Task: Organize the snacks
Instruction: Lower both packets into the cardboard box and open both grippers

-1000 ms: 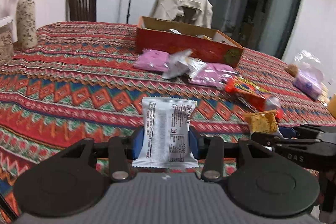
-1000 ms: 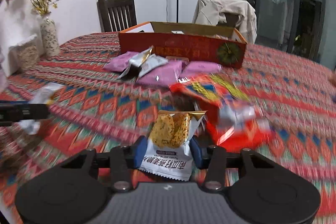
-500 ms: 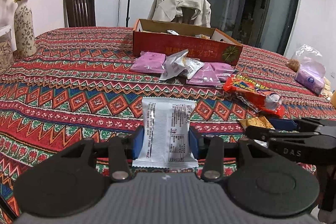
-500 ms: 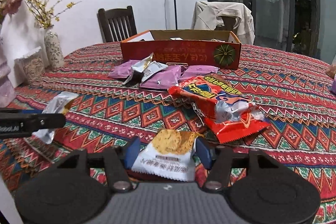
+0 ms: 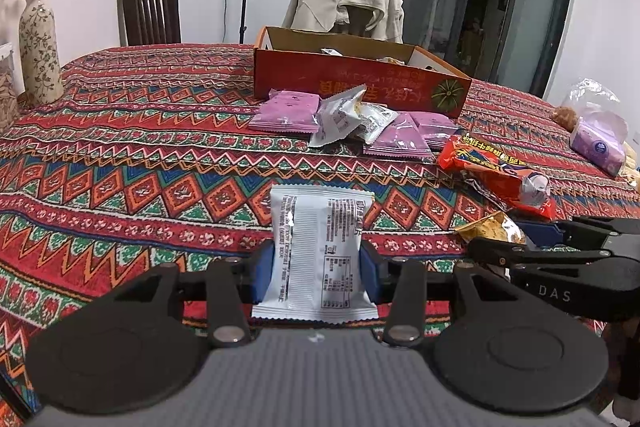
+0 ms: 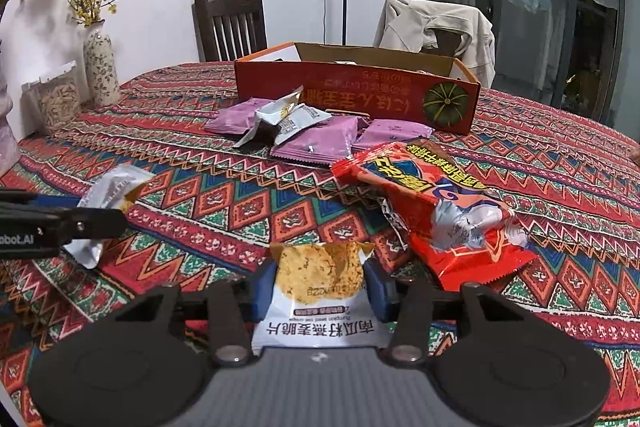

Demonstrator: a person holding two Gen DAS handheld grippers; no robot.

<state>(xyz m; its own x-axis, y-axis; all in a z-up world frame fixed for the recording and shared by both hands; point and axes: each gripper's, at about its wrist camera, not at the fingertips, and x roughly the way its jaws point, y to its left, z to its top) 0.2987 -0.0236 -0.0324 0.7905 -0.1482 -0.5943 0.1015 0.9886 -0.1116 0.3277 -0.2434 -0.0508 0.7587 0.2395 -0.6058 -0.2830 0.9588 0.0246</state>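
So you're partway in, going left to right: your left gripper [image 5: 316,269] is clamped on a white packet [image 5: 318,251], back side up, held just above the desk [image 5: 120,163] and well short of the box [image 5: 360,83]. Middle of the desk there's a pile of loose stuff waiting just in front of the box: purple packets [image 5: 286,109], a couple of silver ones [image 5: 340,115], and nearer you a big red bag [image 6: 432,203] that looks torn open. The box already has a few things in it from what you can see over the rim, can't tell how many. On the right, your right gripper [image 6: 318,287] has a pumpkin-seed crisp packet [image 6: 320,291] between the pads and the jaws are closing on it, pads look pressed against its sides. So I'd say two packets are in hand but neither is stowed, and most of the pile is left. Off to the far right there's a clear bag [image 5: 596,131] too, no idea if that counts.
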